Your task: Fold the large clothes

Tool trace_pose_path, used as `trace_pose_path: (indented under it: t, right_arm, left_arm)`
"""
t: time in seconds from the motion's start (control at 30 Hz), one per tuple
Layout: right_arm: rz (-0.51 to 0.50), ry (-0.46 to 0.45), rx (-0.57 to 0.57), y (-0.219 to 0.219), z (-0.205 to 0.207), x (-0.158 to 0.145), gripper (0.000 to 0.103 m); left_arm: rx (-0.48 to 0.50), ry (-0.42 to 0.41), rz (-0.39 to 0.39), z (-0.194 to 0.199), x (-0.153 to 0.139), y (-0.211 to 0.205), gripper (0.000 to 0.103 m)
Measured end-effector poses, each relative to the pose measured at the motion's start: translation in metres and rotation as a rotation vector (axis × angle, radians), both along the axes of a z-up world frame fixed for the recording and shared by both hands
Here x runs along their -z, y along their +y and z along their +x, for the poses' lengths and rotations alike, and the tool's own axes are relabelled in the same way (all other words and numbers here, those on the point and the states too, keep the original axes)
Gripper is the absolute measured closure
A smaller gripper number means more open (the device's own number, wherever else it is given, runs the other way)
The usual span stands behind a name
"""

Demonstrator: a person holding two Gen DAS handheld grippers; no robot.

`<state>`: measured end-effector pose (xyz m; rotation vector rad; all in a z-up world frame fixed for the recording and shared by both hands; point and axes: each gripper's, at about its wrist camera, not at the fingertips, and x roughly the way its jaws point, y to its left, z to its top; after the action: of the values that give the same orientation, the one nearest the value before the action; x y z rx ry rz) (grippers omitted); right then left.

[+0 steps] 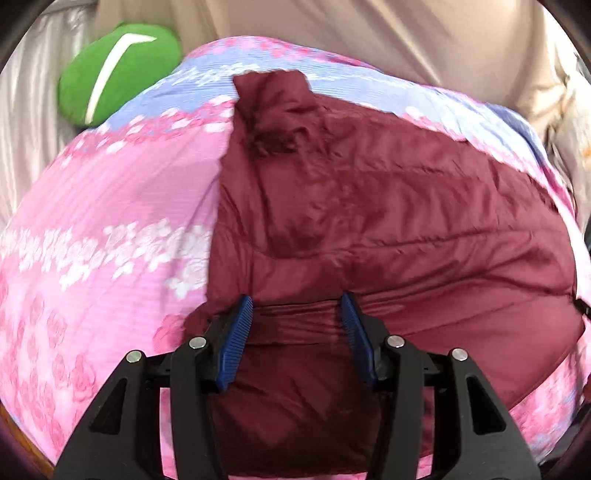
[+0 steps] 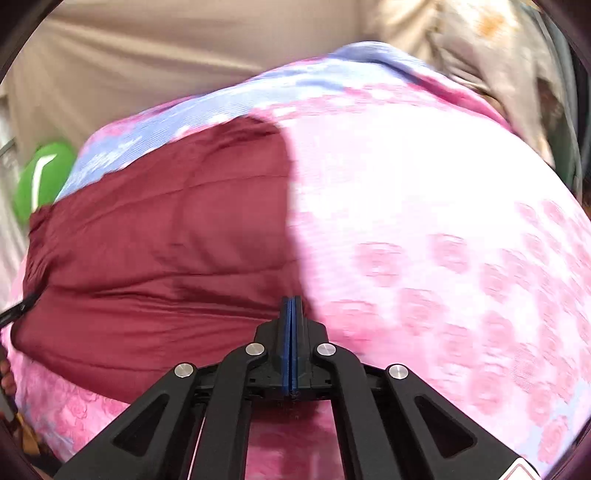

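A dark red quilted jacket (image 1: 369, 206) lies spread on a pink and lilac flowered bedsheet (image 1: 103, 206). My left gripper (image 1: 297, 306) is open over the jacket's near edge, its blue pads apart with cloth between and below them. In the right wrist view the jacket (image 2: 155, 251) lies to the left. My right gripper (image 2: 291, 306) has its blue pads pressed together at the jacket's right near edge; whether cloth is pinched between them I cannot tell.
A green pillow with a white stripe (image 1: 114, 70) lies at the bed's far left, also in the right wrist view (image 2: 40, 177). Beige cloth (image 1: 332, 33) hangs behind the bed. Bare flowered sheet (image 2: 443, 240) extends right of the jacket.
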<state>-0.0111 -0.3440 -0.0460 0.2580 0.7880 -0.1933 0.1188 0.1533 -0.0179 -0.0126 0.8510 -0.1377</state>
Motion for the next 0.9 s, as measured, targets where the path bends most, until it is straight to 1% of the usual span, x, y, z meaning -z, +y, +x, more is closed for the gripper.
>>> trace_pose_path:
  t: [0.03,0.07,0.1,0.13,0.17,0.2,0.23,0.27,0.3,0.33,0.37,0.4,0.43,0.47,0.5,0.53,0.57,0.63,0.67,0.73,0.77,0.83,0.87,0.9]
  right_arm:
    - [-0.050,-0.014,0.027,0.004,0.001,-0.010,0.091]
    - [-0.073,-0.034,0.028,0.009,0.005,-0.019,0.091]
    - [-0.068,-0.083,-0.005,0.019,0.012,-0.035,0.091]
    - [-0.034,-0.124,-0.061,0.030,0.023,-0.049,0.090]
    - [-0.010,-0.144,-0.106,0.041,0.034,-0.058,0.090]
    - [0.023,-0.177,-0.198,0.063,0.055,-0.071,0.090]
    - [0.030,-0.185,-0.265,0.080,0.071,-0.076,0.090]
    - [0.034,-0.182,-0.344,0.100,0.087,-0.079,0.090]
    - [0.027,-0.176,-0.420,0.125,0.108,-0.078,0.090]
    - [0.020,-0.161,-0.466,0.140,0.124,-0.076,0.090]
    - [0.026,-0.111,-0.558,0.163,0.147,-0.068,0.090]
    - [0.030,-0.081,-0.597,0.166,0.159,-0.060,0.091]
    - [0.024,-0.048,-0.626,0.178,0.172,-0.052,0.091]
    - [0.007,-0.014,-0.649,0.189,0.187,-0.045,0.095]
    - [-0.044,0.013,-0.635,0.194,0.205,-0.036,0.097]
    - [-0.066,0.021,-0.610,0.191,0.216,-0.031,0.099]
    - [-0.058,0.032,-0.583,0.184,0.229,-0.027,0.103]
    - [0.063,0.054,-0.473,0.146,0.253,-0.018,0.103]
    - [0.141,0.057,-0.418,0.126,0.261,-0.011,0.103]
    - [0.253,0.067,-0.398,0.107,0.268,-0.003,0.103]
    - [0.257,0.067,-0.397,0.106,0.268,-0.002,0.103]
    - [0.181,0.059,-0.392,0.112,0.257,-0.008,0.103]
    - [0.137,0.039,-0.394,0.119,0.249,-0.017,0.088]
    - [0.125,0.021,-0.407,0.125,0.243,-0.022,0.088]
  left_arm:
    - [-0.014,-0.008,0.003,0.001,-0.008,-0.001,0.055]
    - [-0.015,-0.039,-0.009,0.004,-0.023,-0.004,0.055]
    - [0.003,-0.068,-0.030,0.005,-0.034,-0.009,0.053]
    - [0.031,-0.103,-0.056,0.008,-0.047,-0.015,0.049]
    - [0.062,-0.145,-0.076,0.016,-0.063,-0.027,0.045]
    - [0.082,-0.166,-0.084,0.024,-0.071,-0.037,0.035]
    - [0.112,-0.181,-0.084,0.036,-0.075,-0.050,0.024]
    - [0.124,-0.176,-0.067,0.048,-0.075,-0.062,0.022]
    - [0.145,-0.140,-0.032,0.065,-0.069,-0.078,0.021]
    - [0.156,-0.096,-0.008,0.082,-0.059,-0.089,0.022]
    - [0.148,-0.078,-0.011,0.093,-0.051,-0.092,0.022]
    - [0.145,-0.042,-0.029,0.110,-0.040,-0.094,0.022]
    - [0.142,-0.003,-0.054,0.124,-0.031,-0.094,0.022]
    - [0.134,0.028,-0.082,0.136,-0.023,-0.094,0.022]
    - [0.115,0.042,-0.117,0.148,-0.015,-0.086,0.022]
    - [0.096,0.040,-0.136,0.157,-0.012,-0.081,0.022]
    - [0.084,0.038,-0.147,0.163,-0.012,-0.077,0.022]
    - [0.091,0.038,-0.195,0.175,-0.009,-0.072,0.022]
    - [0.097,0.035,-0.212,0.179,-0.008,-0.072,0.022]
    - [0.101,0.023,-0.236,0.183,-0.005,-0.074,0.023]
    - [0.096,0.016,-0.238,0.181,-0.007,-0.075,0.024]
    - [0.086,-0.034,-0.258,0.167,-0.023,-0.069,0.025]
    - [0.091,-0.063,-0.287,0.157,-0.032,-0.062,0.025]
    - [0.099,-0.094,-0.320,0.142,-0.044,-0.052,0.021]
